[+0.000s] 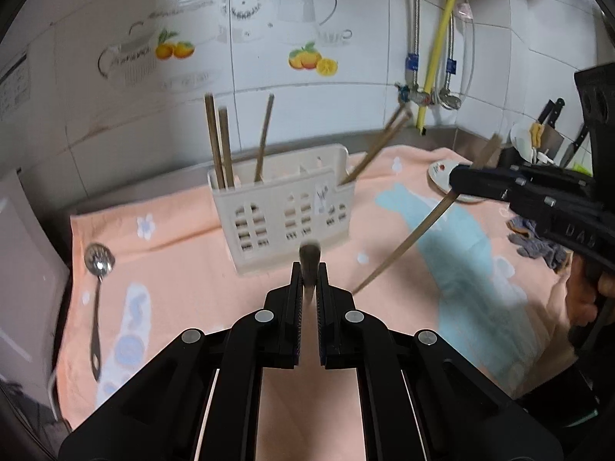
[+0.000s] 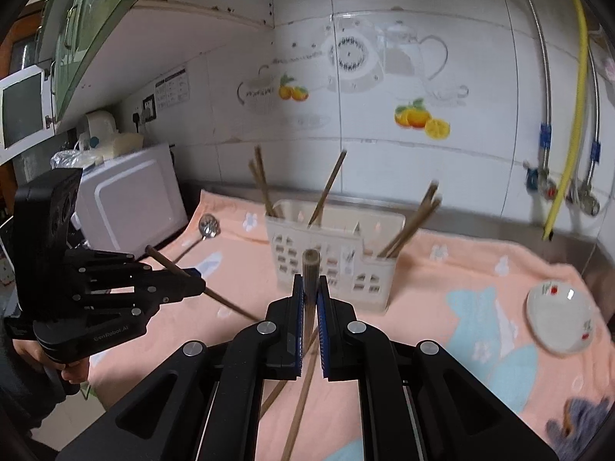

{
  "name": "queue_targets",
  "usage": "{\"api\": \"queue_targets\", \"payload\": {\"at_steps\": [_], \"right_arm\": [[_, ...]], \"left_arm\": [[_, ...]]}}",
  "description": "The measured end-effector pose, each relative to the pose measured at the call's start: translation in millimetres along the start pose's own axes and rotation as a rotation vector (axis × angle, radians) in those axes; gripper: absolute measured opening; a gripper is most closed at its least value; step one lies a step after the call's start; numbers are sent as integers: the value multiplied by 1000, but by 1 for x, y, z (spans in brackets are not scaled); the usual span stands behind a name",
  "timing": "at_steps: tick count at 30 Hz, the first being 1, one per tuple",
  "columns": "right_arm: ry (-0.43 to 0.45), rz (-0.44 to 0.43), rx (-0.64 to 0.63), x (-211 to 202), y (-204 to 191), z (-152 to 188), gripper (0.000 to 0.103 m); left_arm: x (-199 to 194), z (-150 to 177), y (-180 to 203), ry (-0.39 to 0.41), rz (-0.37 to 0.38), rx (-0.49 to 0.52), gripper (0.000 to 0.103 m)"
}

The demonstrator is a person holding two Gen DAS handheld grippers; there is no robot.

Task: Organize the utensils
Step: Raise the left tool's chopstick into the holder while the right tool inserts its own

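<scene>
A cream utensil caddy (image 1: 284, 207) stands on the peach towel, also in the right wrist view (image 2: 334, 261), with several brown chopsticks upright in it. My left gripper (image 1: 309, 269) is shut on a chopstick (image 1: 309, 255), held in front of the caddy; it shows from the side in the right wrist view (image 2: 192, 282). My right gripper (image 2: 310, 282) is shut on another chopstick (image 2: 309, 265), its lower end slanting down to the towel; it shows in the left wrist view (image 1: 457, 182). A slotted metal spoon (image 1: 98, 269) lies on the towel to the left.
A small white dish (image 2: 559, 317) sits at the towel's right end. A grey rag (image 1: 538, 242) lies near it. A white microwave (image 2: 130, 199) stands at the left. Pipes and valves (image 1: 423, 96) run down the tiled wall; knives (image 1: 549, 115) stand at far right.
</scene>
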State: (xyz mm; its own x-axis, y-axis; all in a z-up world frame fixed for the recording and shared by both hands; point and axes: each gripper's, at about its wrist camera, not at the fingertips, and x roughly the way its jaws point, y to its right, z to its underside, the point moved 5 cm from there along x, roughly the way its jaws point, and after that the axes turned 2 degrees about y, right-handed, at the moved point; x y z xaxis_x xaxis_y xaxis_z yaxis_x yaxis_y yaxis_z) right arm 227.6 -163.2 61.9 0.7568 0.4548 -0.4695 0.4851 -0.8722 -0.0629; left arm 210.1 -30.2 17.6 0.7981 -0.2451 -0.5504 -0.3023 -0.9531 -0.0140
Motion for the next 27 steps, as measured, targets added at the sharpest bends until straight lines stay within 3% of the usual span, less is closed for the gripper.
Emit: {"api": "queue_targets", "payload": {"at_steps": [9, 15, 22, 27], "right_arm": [[35, -9, -14, -4, 21, -67, 6], [76, -6, -19, -13, 34, -109, 6], [102, 18, -5, -7, 49, -134, 6], [81, 47, -8, 13, 56, -139, 6]], "left_arm": [[0, -56, -5, 56, 8, 30, 5], [-21, -104, -6, 161, -19, 56, 5], [-32, -154, -16, 253, -82, 71, 5], [-7, -160, -30, 215, -112, 51, 5]]}}
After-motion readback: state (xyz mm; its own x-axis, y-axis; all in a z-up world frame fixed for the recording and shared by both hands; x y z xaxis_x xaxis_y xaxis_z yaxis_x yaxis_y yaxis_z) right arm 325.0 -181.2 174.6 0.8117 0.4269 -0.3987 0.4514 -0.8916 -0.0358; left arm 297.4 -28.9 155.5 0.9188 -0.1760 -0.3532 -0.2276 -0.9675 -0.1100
